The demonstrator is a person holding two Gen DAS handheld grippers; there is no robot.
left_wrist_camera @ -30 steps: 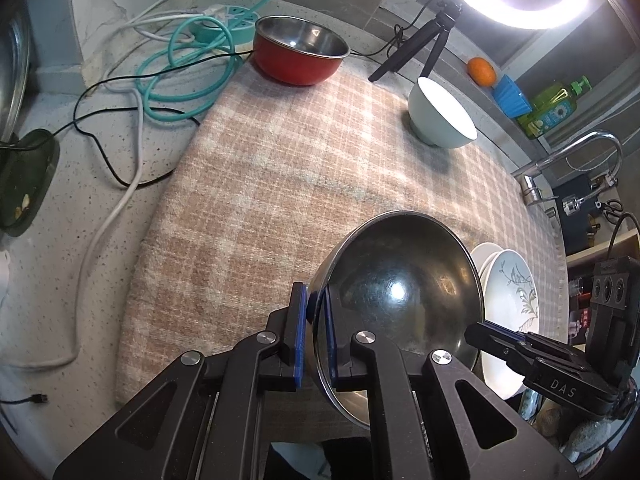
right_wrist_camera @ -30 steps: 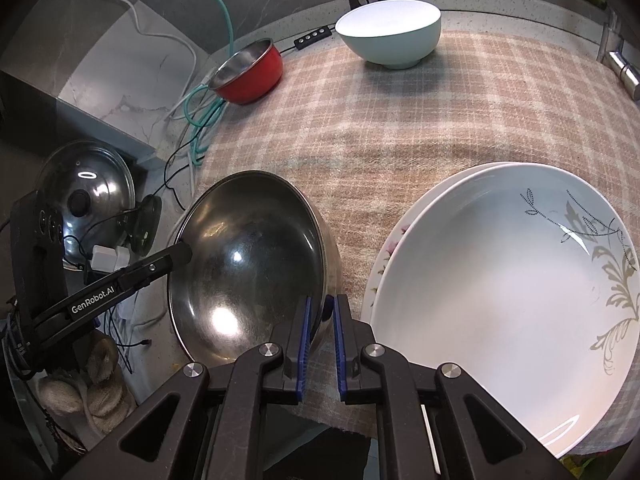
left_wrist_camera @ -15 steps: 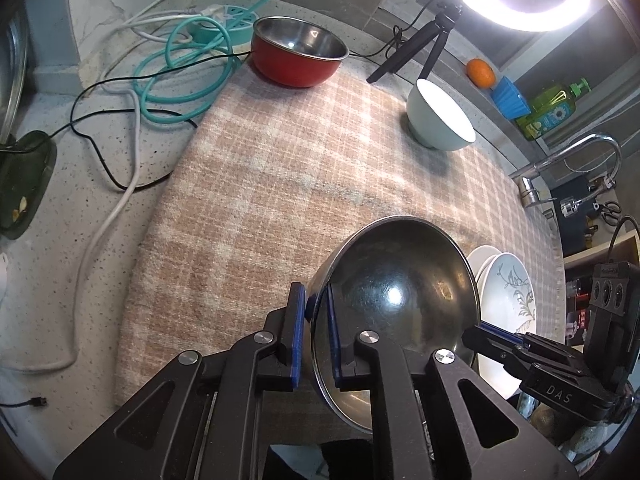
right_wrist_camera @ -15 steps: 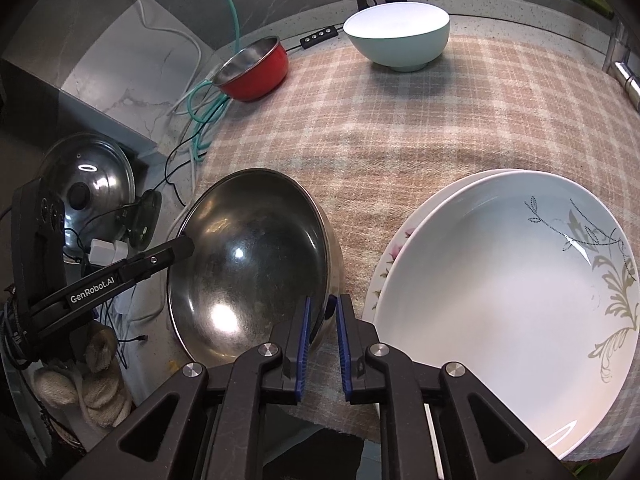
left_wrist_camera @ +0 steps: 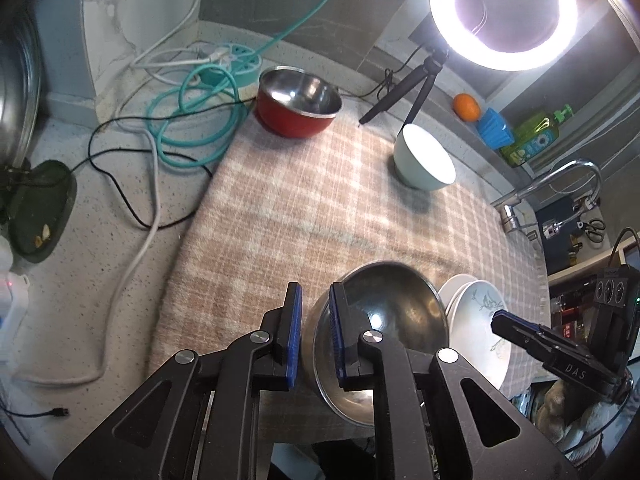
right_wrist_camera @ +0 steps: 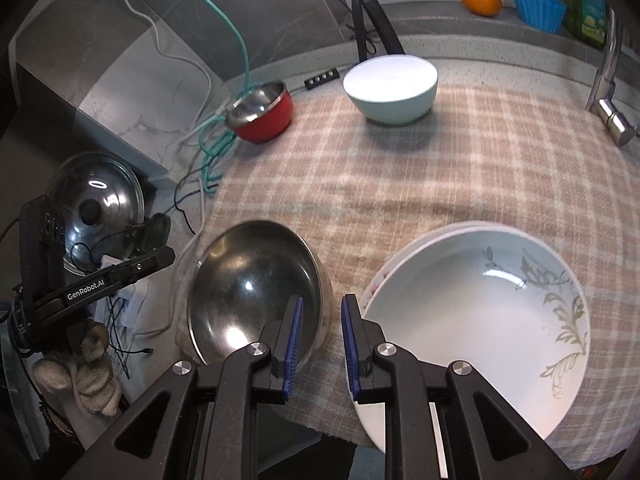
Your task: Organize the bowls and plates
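Observation:
A large steel bowl (left_wrist_camera: 396,320) (right_wrist_camera: 248,284) rests on the checked cloth at its near edge. My left gripper (left_wrist_camera: 316,336) is open, its jaws astride the bowl's left rim. My right gripper (right_wrist_camera: 320,344) is open, astride the bowl's right rim. Two stacked white plates (right_wrist_camera: 476,320) (left_wrist_camera: 480,320) with a leaf pattern lie just right of the bowl. A red bowl with a steel inside (left_wrist_camera: 298,100) (right_wrist_camera: 262,112) and a pale blue bowl (left_wrist_camera: 424,160) (right_wrist_camera: 390,88) stand at the far side of the cloth.
Coiled teal hose and cables (left_wrist_camera: 192,120) lie on the counter at left. A ring light on a tripod (left_wrist_camera: 504,12) stands behind the cloth. A tap (left_wrist_camera: 552,188) is at right. A pot lid (right_wrist_camera: 96,200) leans at far left. An orange (right_wrist_camera: 480,0) sits on the ledge.
Both grippers have opened and let go of the steel bowl's rim. Both have pulled back a little, and the bowl now rests on the cloth.

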